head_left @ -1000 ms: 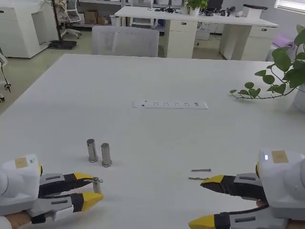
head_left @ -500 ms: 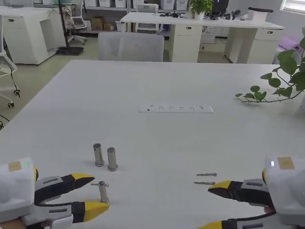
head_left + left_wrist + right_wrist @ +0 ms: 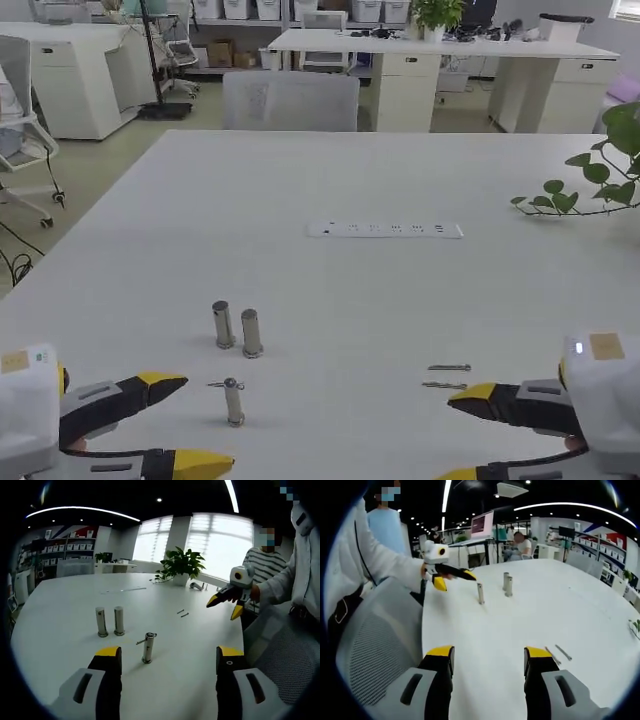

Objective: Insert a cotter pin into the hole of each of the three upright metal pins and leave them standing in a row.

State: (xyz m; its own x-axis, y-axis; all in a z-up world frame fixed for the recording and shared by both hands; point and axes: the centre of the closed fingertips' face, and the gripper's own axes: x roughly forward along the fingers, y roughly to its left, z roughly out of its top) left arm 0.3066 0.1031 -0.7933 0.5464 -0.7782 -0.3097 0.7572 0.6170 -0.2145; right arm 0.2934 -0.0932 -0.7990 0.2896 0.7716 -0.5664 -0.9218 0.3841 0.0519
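The left gripper (image 3: 190,422) has its yellow-tipped jaws spread wide, and nothing is held between them. Just ahead of the tips, clear of both, one upright metal pin (image 3: 234,401) stands on the white worktable (image 3: 380,300). In the left gripper view this pin (image 3: 147,648) rises in the gap between the two jaws but beyond them, untouched. A cotter pin (image 3: 220,383) passes through the hole near its top and sticks out sideways.

Farther from the person stand two bare metal pins (image 3: 222,325) (image 3: 251,333), upright and close beside each other without touching. The fitted pin stands apart from this pair, nearer the left gripper and off their line.

The right gripper (image 3: 460,437) is also wide open and holds nothing. Just beyond its upper jaw tip, two loose cotter pins (image 3: 449,368) (image 3: 444,385) lie flat on the table, roughly parallel and close together. In the right gripper view they (image 3: 563,652) lie just beside the right-hand jaw tip, and I cannot tell whether the nearer one touches it. The two grippers are well apart, at opposite sides of the table's near edge.

Past the middle of the table lies a white power strip (image 3: 385,230). A potted plant (image 3: 600,170) trails its leaves over the right side.
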